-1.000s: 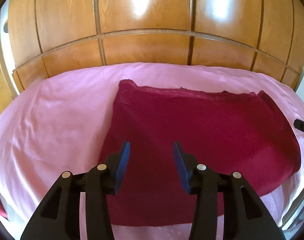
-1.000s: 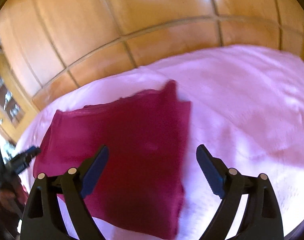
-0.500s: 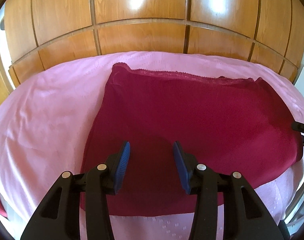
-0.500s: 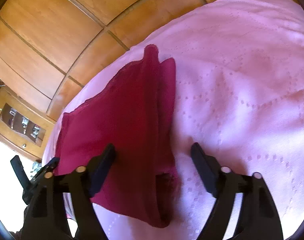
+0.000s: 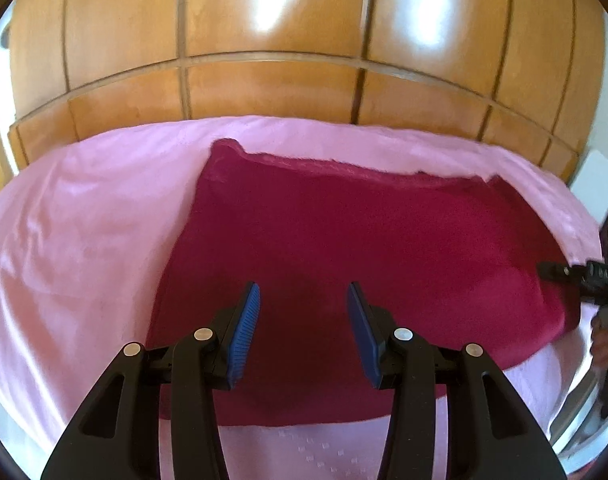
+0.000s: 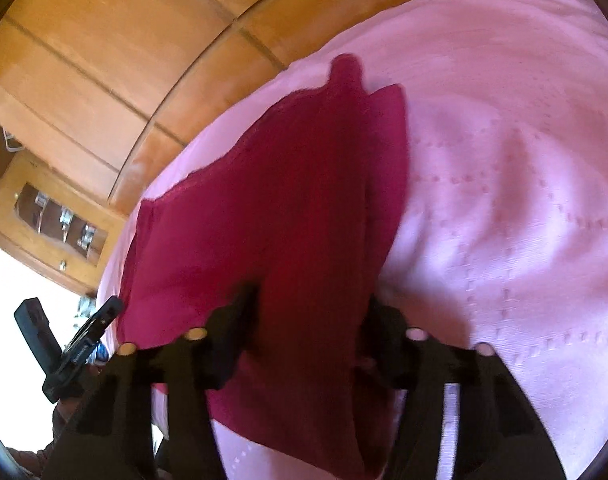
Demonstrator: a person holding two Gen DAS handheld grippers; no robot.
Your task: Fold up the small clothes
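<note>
Right gripper (image 6: 307,320) has dropped onto the right edge of the red cloth (image 5: 343,248), its jaws narrowed from a wide spread half a second ago, with cloth bunched between them; whether they actually pinch it cannot be told through the blur. That looks like the grab for a fold. The cloth lies mid-frame on the pink bedspread (image 5: 84,240). Left gripper (image 5: 304,308) hovers over the cloth's near edge, half open and empty.

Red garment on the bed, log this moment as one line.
red garment flat on pink bedspread | left tool open above it | right tool straddling garment's edge, grip unclear
</note>
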